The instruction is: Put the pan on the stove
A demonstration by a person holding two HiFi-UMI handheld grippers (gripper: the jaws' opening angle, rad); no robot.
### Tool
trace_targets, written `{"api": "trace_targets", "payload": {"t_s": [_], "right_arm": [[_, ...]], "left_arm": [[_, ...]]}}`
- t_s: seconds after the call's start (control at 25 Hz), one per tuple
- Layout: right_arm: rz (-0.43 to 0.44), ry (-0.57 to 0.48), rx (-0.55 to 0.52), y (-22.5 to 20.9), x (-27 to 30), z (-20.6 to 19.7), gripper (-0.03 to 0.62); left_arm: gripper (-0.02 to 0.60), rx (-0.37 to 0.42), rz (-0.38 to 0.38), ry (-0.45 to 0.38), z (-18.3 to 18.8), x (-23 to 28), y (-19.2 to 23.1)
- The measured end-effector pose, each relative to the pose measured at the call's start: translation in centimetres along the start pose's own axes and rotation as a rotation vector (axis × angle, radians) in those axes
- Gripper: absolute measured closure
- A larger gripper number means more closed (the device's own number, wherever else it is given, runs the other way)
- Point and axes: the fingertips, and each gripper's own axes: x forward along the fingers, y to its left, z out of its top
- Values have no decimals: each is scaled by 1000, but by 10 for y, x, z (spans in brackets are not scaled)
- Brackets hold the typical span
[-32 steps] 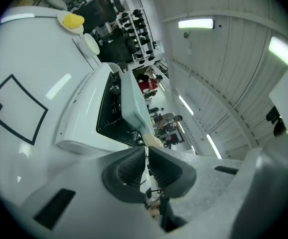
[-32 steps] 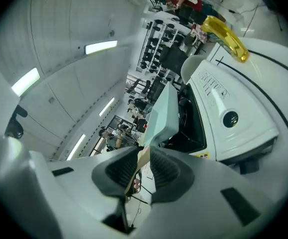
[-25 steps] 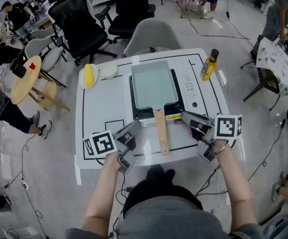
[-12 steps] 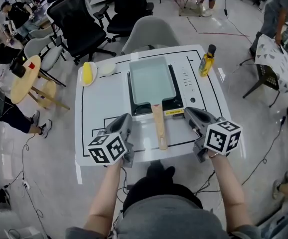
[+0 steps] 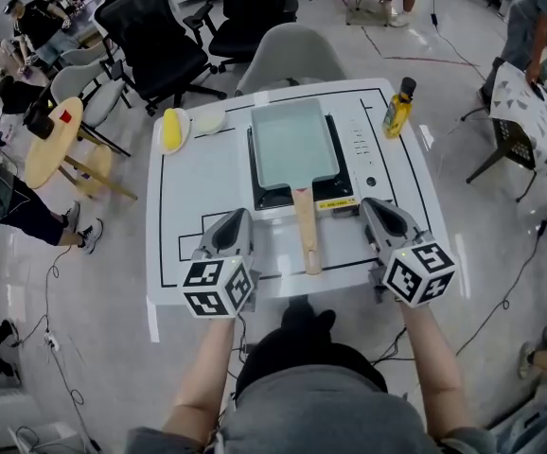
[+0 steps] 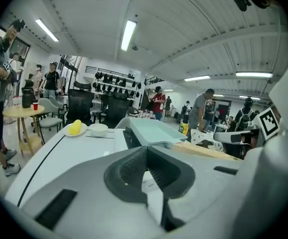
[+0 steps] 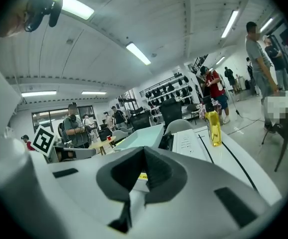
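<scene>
Fig.: head view plus both gripper views, operator at the near edge of the white table (image 5: 198, 183).

(a) Task item. The rectangular pale-green pan (image 5: 294, 143) sits flat on the black stove (image 5: 272, 200) at table ctr. Its wooden handle (image 5: 306, 235) points straight back at you, overhanging the stove's front edge and lying above the tabletop.

(b) Grippers. Your L gripper (image 5: 237, 220) hangs left of the handle and your R gripper (image 5: 375, 206) right of it. Both are apart from the handle and roughly level w/ each other, marker cubes toward you. In each gripper view the two dark pads meet along one seam w/ nothing btwn them: both pairs of jaws are pressed together and empty. Neither touches the pan.

(c) Surroundings. A yellow bottle (image 5: 398, 109) stands upright at the far right of the table, beside the stove's white control strip. At far left a plate (image 5: 172, 130) carries a yellow item, possibly a corn cob (too small to confirm), w/ a small white bowl (image 5: 209, 121) just beside it. A grey chair (image 5: 288, 60) stands behind the table.
</scene>
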Motion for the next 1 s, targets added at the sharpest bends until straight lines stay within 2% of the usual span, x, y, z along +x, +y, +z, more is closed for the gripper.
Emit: {"api": "trace_targets", "payload": {"t_s": [0.2,1.0], "right_arm": [[-9,-30,-56,3,-4,5,591],[7,-24,-68,4,1,2,591]], "left_arm": [[574,19,14,-13,2,-5,-2],[574,16,22,-20,4,-9,-5]]}}
